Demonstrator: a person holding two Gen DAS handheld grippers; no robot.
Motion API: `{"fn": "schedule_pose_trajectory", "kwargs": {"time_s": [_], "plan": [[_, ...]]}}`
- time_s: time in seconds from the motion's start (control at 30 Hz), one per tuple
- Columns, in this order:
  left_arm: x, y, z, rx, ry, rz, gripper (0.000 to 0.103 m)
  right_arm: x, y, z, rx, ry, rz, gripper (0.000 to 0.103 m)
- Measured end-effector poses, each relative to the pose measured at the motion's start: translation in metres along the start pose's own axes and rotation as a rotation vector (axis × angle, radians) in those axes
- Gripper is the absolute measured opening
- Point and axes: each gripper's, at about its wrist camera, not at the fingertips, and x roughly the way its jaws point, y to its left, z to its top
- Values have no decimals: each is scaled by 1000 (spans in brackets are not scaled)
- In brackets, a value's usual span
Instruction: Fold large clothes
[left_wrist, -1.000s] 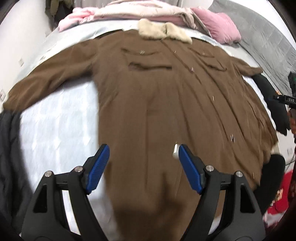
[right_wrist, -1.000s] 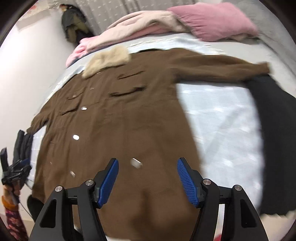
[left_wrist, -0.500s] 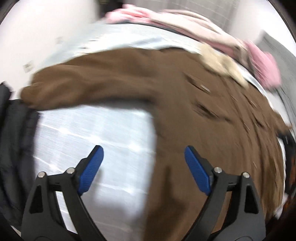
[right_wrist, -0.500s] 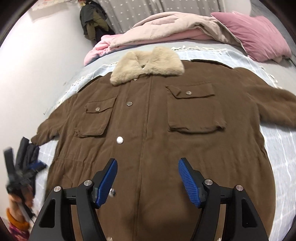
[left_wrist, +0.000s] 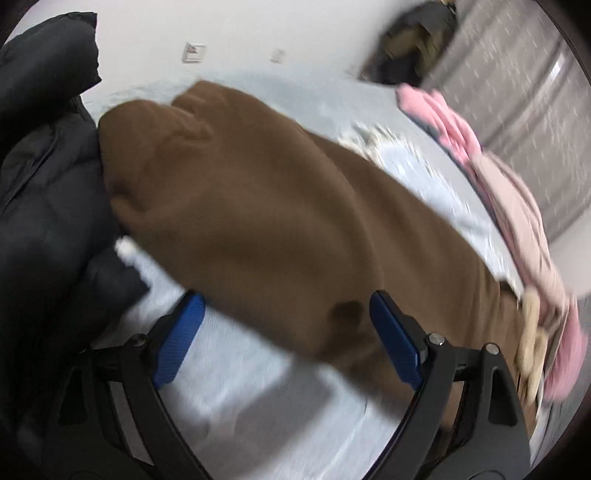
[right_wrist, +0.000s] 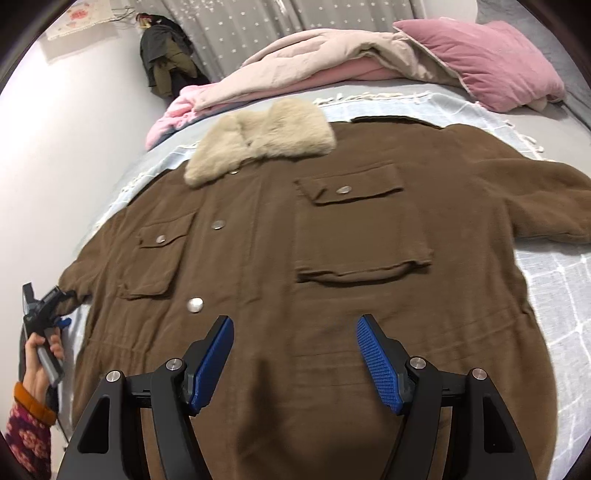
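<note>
1. A brown coat (right_wrist: 332, 280) with a cream fur collar (right_wrist: 258, 144) lay face-up and spread flat across the bed (right_wrist: 554, 295), collar toward the head edge where a pink pillow (right_wrist: 487, 62) and a bundled quilt (right_wrist: 317, 62) were heaped; no fold had yet been made.
2. The left gripper (left_wrist: 284, 332) hovered, jaws spread and empty, over the coat's sleeve (left_wrist: 240, 206), whose cuff lay against a black padded garment (left_wrist: 44, 192) at the bed's side edge; the view was blurred.
3. The right gripper (right_wrist: 295, 354), also spread with nothing between its pads, hung above the coat's lower front, near the foot edge.
4. The step in hand appeared to be the reach for the sleeve; the next move likely called for pinching the cuff and carrying it inward across the chest, clear of the black garment.
</note>
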Motion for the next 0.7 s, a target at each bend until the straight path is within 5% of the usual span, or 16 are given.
{"fn": "schedule_pose_trajectory", "kwargs": {"time_s": [0.1, 0.27, 0.33, 0.47, 0.7], "plan": [[2, 8, 11, -103, -85, 15, 83, -1, -7, -1, 14, -3, 2, 70], [1, 22, 25, -216, -156, 144, 9, -2, -10, 0, 6, -5, -5, 70], [-11, 16, 30, -193, -173, 114, 8, -2, -13, 0, 6, -7, -10, 70], [-71, -42, 32, 65, -372, 56, 8, -7, -25, 4, 42, -18, 12, 70], [-164, -173, 6, 425, -542, -222, 8, -19, -40, 7, 99, -50, 42, 70]]}}
